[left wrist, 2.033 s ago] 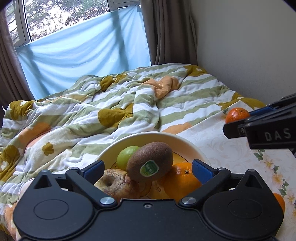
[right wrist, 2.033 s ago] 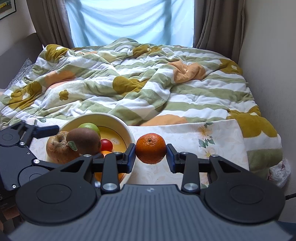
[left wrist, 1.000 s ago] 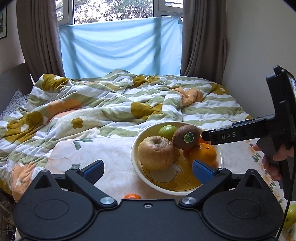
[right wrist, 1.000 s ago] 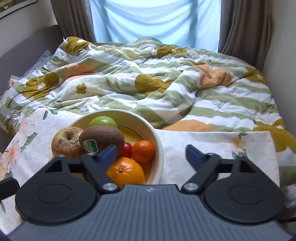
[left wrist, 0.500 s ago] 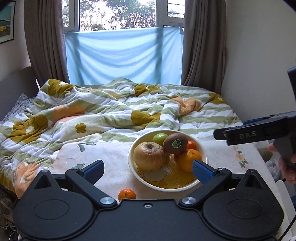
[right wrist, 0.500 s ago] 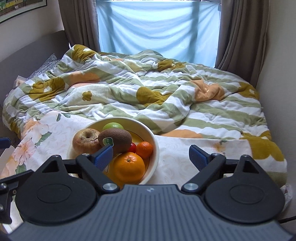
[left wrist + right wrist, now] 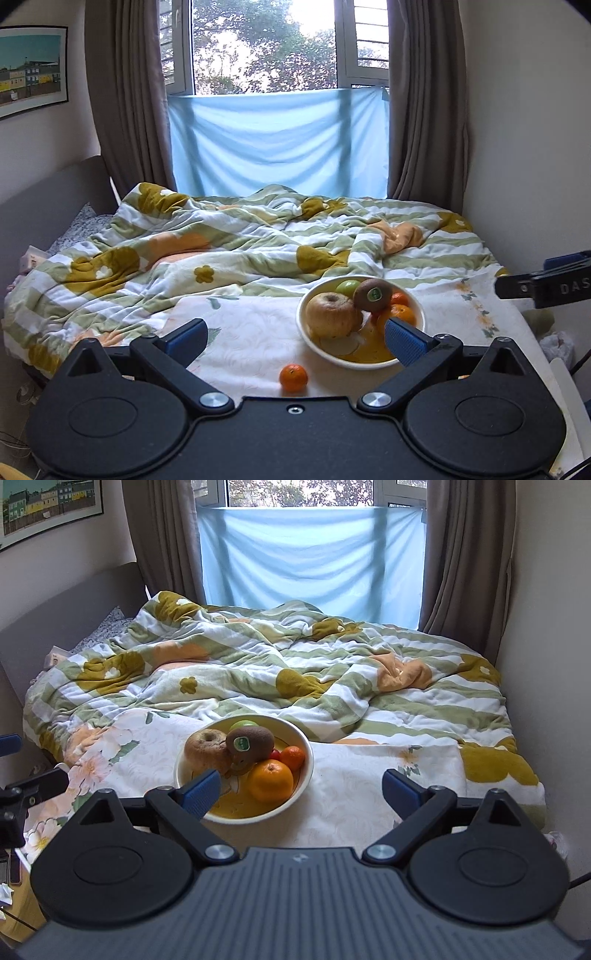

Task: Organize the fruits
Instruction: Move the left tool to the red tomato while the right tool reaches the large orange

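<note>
A: Where's the stray fruit?

B: One small orange (image 7: 293, 377) sits on the floral cloth (image 7: 251, 332), just in front of the bowl (image 7: 314, 345) and outside it. It lies low between the fingers of the left gripper (image 7: 293, 341), close to the body, well short of the tips.

A: And both tools?

B: Left jaws spread wide, holding nothing. The right gripper (image 7: 301, 788) is the same — apart and empty, hanging back from the bowl.

A: How will the orange handle?

B: Light, round, firm under a soft peel, I'd judge — it may roll on cloth. Take it across its widest middle, gently. The bowl is crowded: apple (image 7: 332, 314), kiwi (image 7: 373, 293), green fruit (image 7: 348, 285), oranges (image 7: 402, 314). Set it in a gap, not atop the kiwi.
</note>
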`<act>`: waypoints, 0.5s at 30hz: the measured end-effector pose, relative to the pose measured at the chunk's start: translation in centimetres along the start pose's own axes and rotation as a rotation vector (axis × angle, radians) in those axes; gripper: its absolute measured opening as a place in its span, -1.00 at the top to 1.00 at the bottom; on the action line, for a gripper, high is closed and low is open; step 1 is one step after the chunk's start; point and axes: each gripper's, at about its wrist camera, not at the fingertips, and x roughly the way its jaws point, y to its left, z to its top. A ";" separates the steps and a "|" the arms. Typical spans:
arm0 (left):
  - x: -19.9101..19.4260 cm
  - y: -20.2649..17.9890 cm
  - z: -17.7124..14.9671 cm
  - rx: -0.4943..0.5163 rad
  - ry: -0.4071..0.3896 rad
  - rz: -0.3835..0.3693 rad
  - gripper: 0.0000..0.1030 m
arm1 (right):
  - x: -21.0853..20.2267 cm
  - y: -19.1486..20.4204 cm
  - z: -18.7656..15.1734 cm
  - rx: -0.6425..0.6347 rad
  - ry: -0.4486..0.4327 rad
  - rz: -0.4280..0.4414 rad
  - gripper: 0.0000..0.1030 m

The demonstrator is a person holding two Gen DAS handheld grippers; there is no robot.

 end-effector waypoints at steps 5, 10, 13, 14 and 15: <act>-0.1 1.2 -1.9 -0.022 0.044 0.039 -1.00 | -1.0 0.3 -2.0 0.004 0.020 0.009 -1.00; 1.3 2.6 -4.1 -0.063 0.097 0.052 -1.00 | -0.5 0.6 -4.5 0.027 0.059 -0.008 -1.00; 2.7 2.9 -5.4 -0.063 0.139 0.065 -1.00 | 0.4 0.9 -6.1 0.038 0.074 -0.033 -1.00; 3.2 3.0 -5.9 -0.064 0.150 0.065 -1.00 | 0.8 0.9 -6.5 0.040 0.079 -0.040 -1.00; 3.6 3.1 -6.3 -0.064 0.161 0.065 -1.00 | 1.2 1.0 -7.0 0.041 0.086 -0.050 -1.00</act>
